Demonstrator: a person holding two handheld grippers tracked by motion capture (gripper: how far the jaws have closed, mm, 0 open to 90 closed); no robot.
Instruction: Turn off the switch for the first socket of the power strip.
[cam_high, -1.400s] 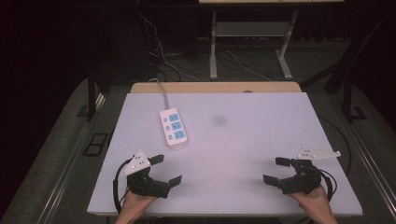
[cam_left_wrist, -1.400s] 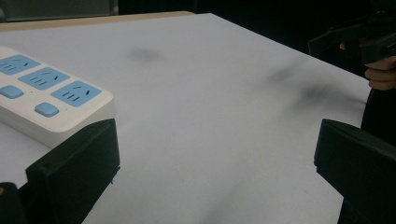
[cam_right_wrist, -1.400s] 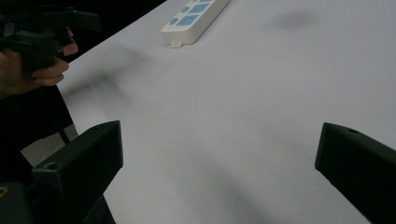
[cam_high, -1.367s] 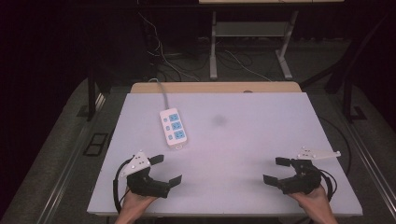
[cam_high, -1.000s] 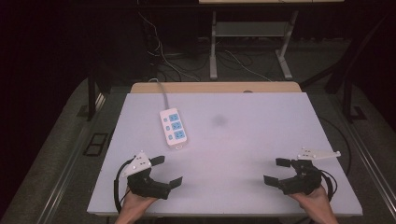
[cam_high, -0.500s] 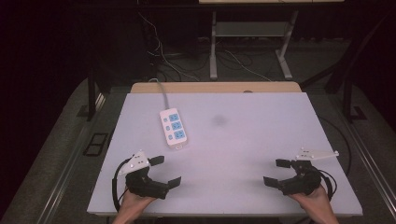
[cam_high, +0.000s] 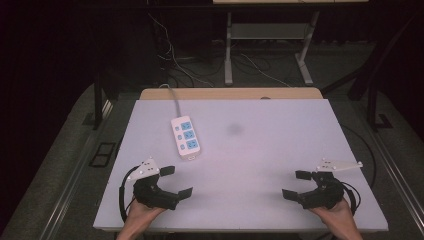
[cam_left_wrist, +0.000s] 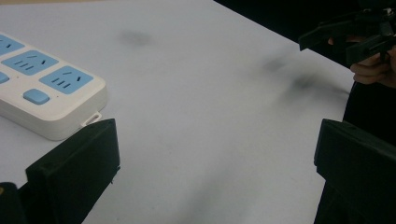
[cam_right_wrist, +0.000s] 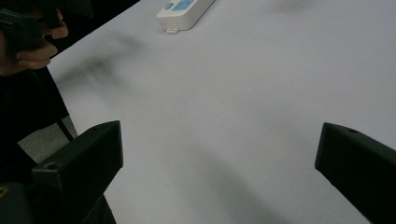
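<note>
Both claws released, resting at worktop's near edge: left claw (cam_high: 176, 181) by near-left corner, right claw (cam_high: 298, 184) by near-right. Power strip (cam_high: 185, 136) lies left of centre, nearest left claw, likely next target.

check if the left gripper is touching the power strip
Apart. The high view shows bare table between the left gripper and the power strip.

The power strip (cam_high: 185, 136) lies on the table (cam_high: 280, 150) left of centre, nearer the far edge; the left gripper (cam_high: 176, 181) and right gripper (cam_high: 296, 184) sit at the near corners.
</note>
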